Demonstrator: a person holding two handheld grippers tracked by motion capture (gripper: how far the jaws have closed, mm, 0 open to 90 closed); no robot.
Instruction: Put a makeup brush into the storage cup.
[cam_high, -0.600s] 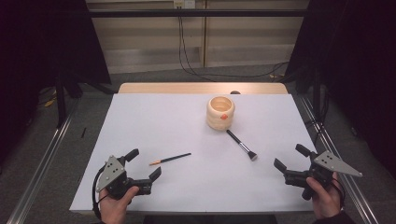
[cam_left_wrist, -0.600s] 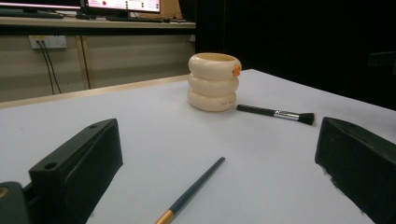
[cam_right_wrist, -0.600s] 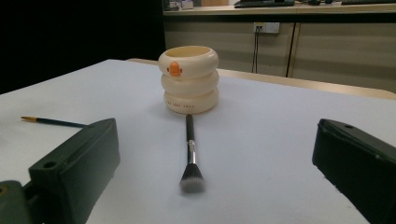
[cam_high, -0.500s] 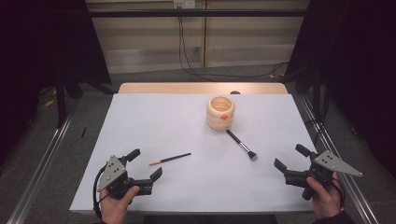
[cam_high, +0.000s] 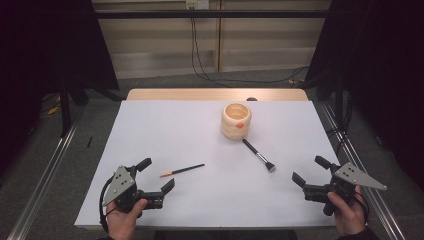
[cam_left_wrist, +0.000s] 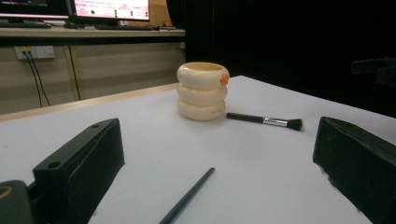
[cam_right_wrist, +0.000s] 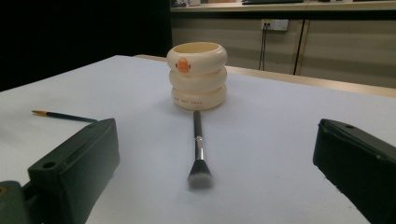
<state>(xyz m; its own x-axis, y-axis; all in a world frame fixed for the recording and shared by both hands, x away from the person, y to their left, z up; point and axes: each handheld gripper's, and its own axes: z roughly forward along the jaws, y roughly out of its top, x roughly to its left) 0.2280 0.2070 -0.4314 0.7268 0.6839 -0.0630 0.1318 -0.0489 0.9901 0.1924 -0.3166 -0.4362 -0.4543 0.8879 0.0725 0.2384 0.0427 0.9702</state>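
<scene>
A: On the table (cam_high: 150, 130), covered with white paper, I see first the biggest thing: the cup (cam_high: 236, 120), cream, made like three stacked rings, with a small orange mark. It stands upright toward the far side, a little right of the middle.

B: And is something inside it?

A: From the high view it looks empty. I judge that the work is to put the two tools into it, and no step of this is done yet.

B: Where are the tools?

A: The brush (cam_high: 259, 156) lies flat in front of the cup, its handle end just beside the cup base, its bristles pointing toward the person's right side. The pencil (cam_high: 182, 170) is thinner. It lies flat near the left gripper (cam_high: 156, 175), well apart from the cup.

B: What about the grippers?

A: Both are spread wide and hold nothing. The left one is low at the near edge, and in its own view the pencil lies between the jaws, but they do not touch it. The right gripper (cam_high: 310, 171) is at the near right, aimed at the brush, still apart from it.

B: So what is left?

A: Everything, I think: take each tool, lift it, and put it in the cup.
</scene>
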